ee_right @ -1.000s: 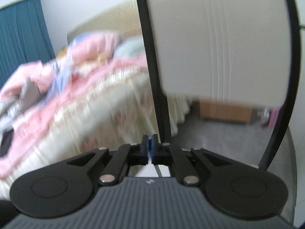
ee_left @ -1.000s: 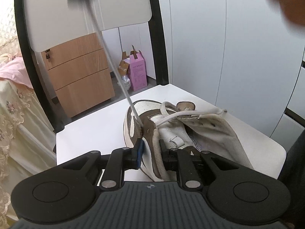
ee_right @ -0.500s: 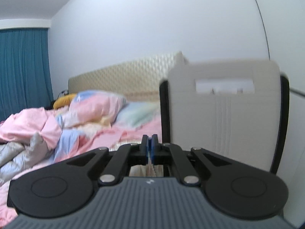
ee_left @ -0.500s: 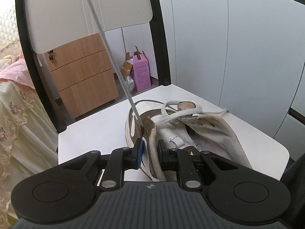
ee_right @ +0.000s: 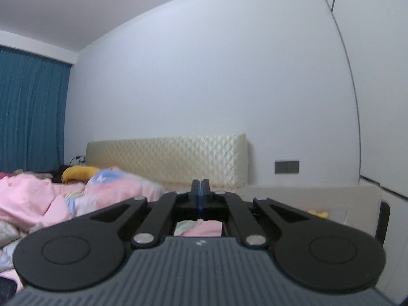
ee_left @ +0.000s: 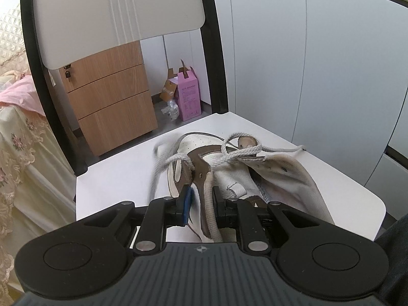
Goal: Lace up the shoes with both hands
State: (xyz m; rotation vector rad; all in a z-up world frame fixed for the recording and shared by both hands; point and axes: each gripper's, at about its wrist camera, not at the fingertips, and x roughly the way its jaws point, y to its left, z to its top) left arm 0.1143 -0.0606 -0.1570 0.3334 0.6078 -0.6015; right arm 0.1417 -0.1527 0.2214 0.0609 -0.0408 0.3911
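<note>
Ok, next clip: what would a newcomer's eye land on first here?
In the left wrist view, the white and brown shoe lying on the white chair seat, its collar pinched in the left gripper, with a loose lace blurred beside it. In the right wrist view, the right gripper is shut, pointing at a bed and bare wall.

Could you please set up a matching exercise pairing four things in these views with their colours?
Things:
1. drawer cabinet
2. carton
3. curtain
4. shoelace

Colours:
a. teal blue
b. off-white
c. wood brown
d. pink

Pairs: 1-c, 2-d, 3-a, 4-b
</note>
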